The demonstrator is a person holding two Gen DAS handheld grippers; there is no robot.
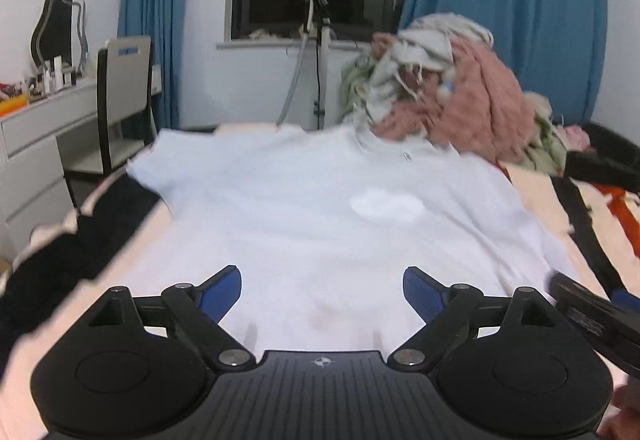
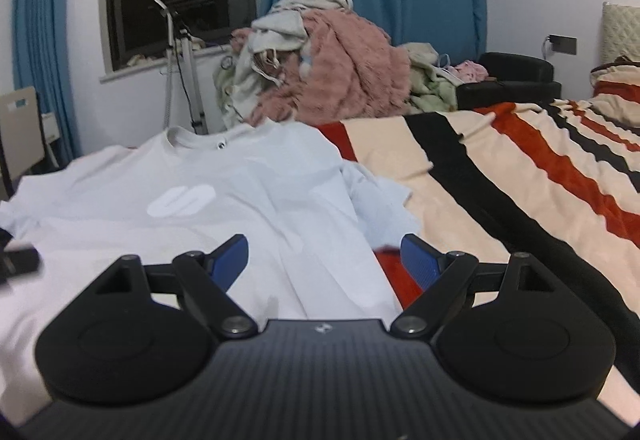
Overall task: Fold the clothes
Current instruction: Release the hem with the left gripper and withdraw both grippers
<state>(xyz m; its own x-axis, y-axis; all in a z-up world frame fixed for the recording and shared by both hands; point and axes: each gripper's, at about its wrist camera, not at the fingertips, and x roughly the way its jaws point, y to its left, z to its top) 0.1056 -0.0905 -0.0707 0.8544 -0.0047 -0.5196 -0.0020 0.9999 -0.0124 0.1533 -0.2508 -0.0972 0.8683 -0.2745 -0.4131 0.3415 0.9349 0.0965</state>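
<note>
a white t-shirt point(image 1: 304, 208) lies spread flat on the striped blanket point(image 2: 520, 176) of the bed, collar toward the clothes pile point(image 2: 332, 68). left tool point(image 1: 322, 290) and right tool point(image 2: 324, 260) hover over its hem, fingers spread, holding nothing.

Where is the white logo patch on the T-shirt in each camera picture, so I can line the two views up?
Left wrist view: the white logo sits right of centre, mid-height, on the T-shirt.
Right wrist view: the logo sits left of centre, mid-height, beyond the gripper's left finger.
Shared landmark: the pink fluffy garment on the clothes pile behind the shirt collar, upper right in the left view, top centre in the right view.
</note>
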